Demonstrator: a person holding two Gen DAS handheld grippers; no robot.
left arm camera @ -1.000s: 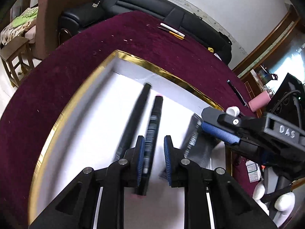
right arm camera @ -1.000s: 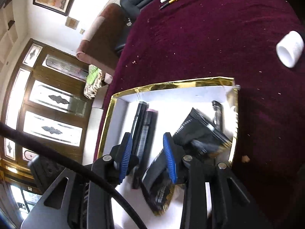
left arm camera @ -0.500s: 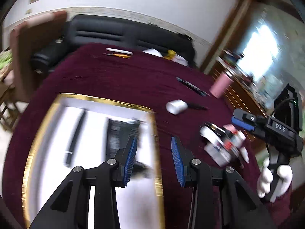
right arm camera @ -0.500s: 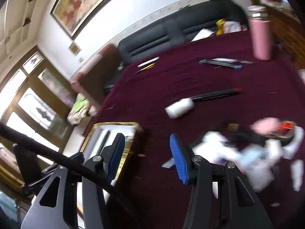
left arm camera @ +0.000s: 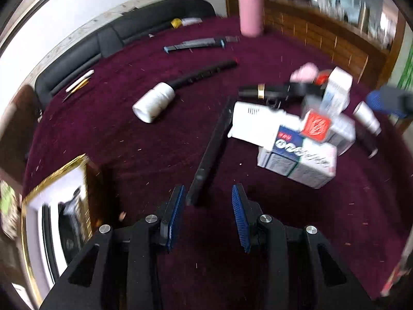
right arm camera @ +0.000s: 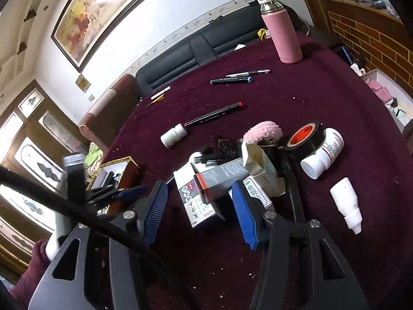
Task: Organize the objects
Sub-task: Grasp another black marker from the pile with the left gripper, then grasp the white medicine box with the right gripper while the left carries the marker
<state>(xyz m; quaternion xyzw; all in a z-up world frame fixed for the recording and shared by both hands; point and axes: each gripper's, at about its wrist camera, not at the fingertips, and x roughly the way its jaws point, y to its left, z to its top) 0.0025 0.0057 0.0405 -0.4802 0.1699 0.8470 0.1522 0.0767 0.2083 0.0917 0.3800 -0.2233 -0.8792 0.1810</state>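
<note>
The left gripper (left arm camera: pixel 208 213) hangs over the dark red tablecloth (left arm camera: pixel 129 142) with its 2 blue pads apart and nothing between them. Just past its tips lies the near end of a long black stick (left arm camera: pixel 210 152), which runs away toward a heap of small cartons (left arm camera: pixel 296 149). To its left, at the table's edge, sits the gold-rimmed box (left arm camera: pixel 55 180); that view is smeared, so I can only say something dark lies on its white floor, perhaps pens.

The right gripper (right arm camera: pixel 198 210) is likewise empty, jaws spread, above the cloth in front of the same heap. Between and beyond its pads lie a printed white carton (right arm camera: pixel 196 204) and a grey carton (right arm camera: pixel 222 174) across it, neither touched by the pads. Behind them stand an opened white carton (right arm camera: pixel 260 170), a pink fluffy thing (right arm camera: pixel 263 130) and a roll of black tape (right arm camera: pixel 307 137) leaning on a white pill bottle (right arm camera: pixel 322 155). A white dropper bottle (right arm camera: pixel 347 205) lies apart to the right.

Farther out are a smaller white bottle (right arm camera: pixel 173 135) touching the end of a black marker (right arm camera: pixel 214 115), 2 more pens (right arm camera: pixel 237 77) near a pink flask (right arm camera: pixel 282 28), and a black sofa (right arm camera: pixel 185 54) behind the table. From here the gold-rimmed box (right arm camera: pixel 116 173) shows at the left, with the left gripper's blue pad in front of it.
</note>
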